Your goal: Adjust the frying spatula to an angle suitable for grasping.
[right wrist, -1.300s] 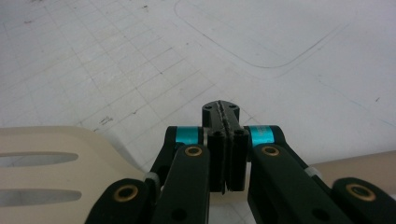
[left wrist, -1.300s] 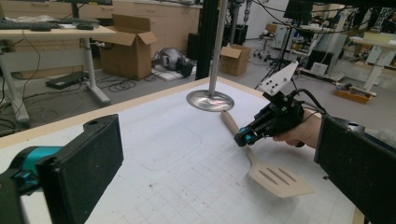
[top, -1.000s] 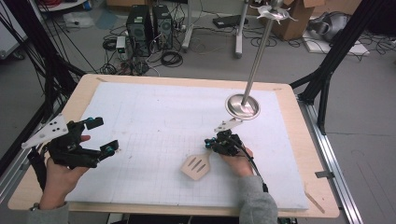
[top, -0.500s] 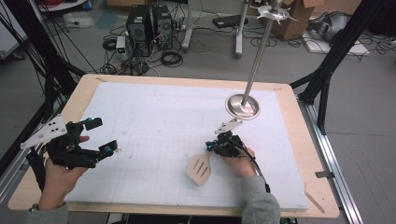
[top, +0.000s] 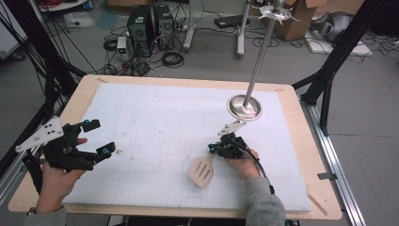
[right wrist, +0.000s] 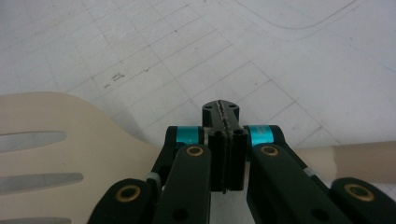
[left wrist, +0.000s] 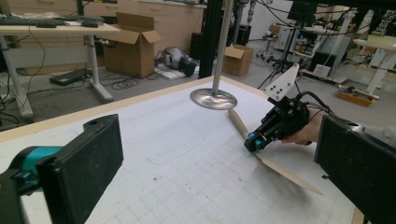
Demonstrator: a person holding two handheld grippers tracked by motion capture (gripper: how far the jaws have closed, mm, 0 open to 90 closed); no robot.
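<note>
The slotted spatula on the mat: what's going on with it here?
A person works at a table covered by a white gridded mat. The right gripper, jaws shut, sits over the handle of a beige slotted wooden spatula lying on the mat; whether it pinches the handle is unclear. The left gripper hangs open, apart at the table's left edge, holding nothing. A metal stand with a round base rises behind.

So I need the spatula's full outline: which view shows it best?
The left gripper view: the spatula stretches handle to blade. The high view shows its slotted blade; the right gripper view shows it running under that gripper's jaws.
</note>
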